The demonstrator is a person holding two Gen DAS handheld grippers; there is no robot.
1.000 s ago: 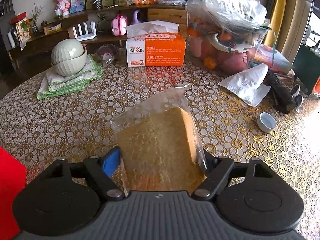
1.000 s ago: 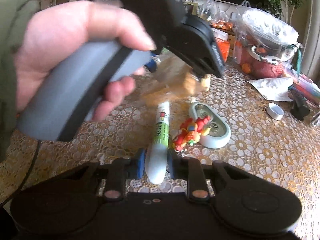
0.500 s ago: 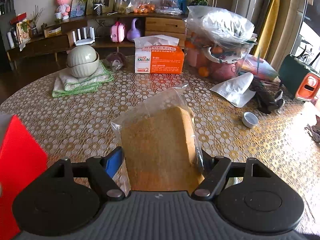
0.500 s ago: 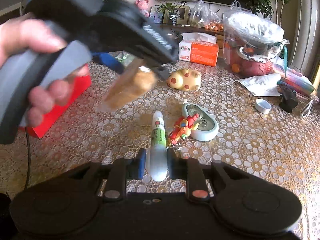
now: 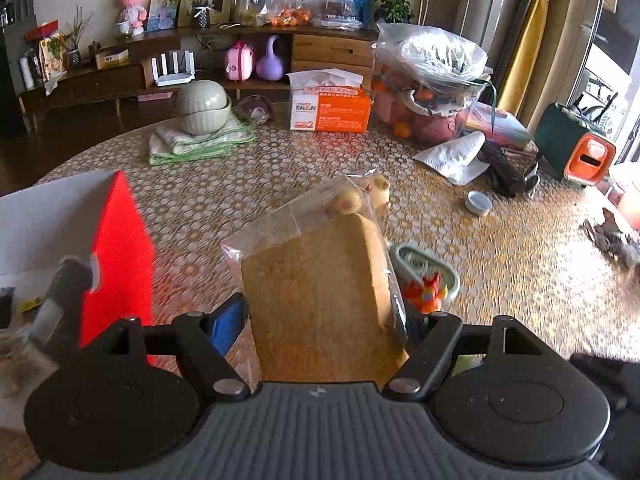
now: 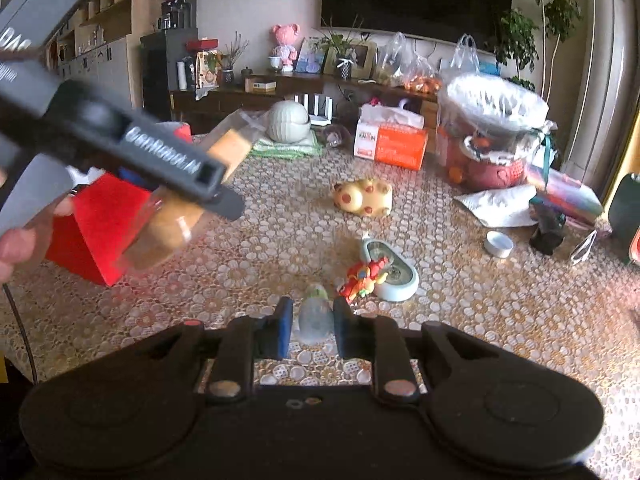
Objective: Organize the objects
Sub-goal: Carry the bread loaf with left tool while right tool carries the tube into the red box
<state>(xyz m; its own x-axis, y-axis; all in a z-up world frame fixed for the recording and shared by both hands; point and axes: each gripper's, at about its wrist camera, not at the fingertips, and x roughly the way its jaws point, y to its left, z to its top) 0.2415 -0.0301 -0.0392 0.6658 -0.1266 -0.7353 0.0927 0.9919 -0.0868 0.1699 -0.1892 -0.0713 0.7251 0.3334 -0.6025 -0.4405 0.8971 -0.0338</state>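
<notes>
The left claw (image 5: 320, 320) stands fairly wide, its two fingers pressed against the sides of a clear plastic bag holding a tan slab of bread (image 5: 320, 280). The bag is lifted clear of the desk (image 5: 200, 200), a round surface under a gold floral lace cover, and its loose top sticks forward past the fingertips. In the right wrist view the same bag (image 6: 180, 216) hangs in that claw (image 6: 188, 184) above the left side of the desk, just in front of a red box with a white flap (image 6: 104, 220), with a person's fingers (image 6: 16, 240) wrapped on the grey handle.

The right claw (image 6: 308, 326) is narrow, its blue-padded fingers close on either side of a white tube with a green label (image 6: 316, 312); the tube is blurred, and whether it has left the desk I cannot tell.

Just beyond the tube, near the middle of the desk, lie a small red and yellow toy figure (image 6: 364, 276) touching a pale green oval scale (image 6: 396, 272). Farther toward the far edge sits a yellow spotted plush toy (image 6: 362, 196). An orange and white tissue box (image 6: 390, 142) stands at the far edge, with stacked pale green ribbed bowls (image 6: 288, 122) to its left.
</notes>
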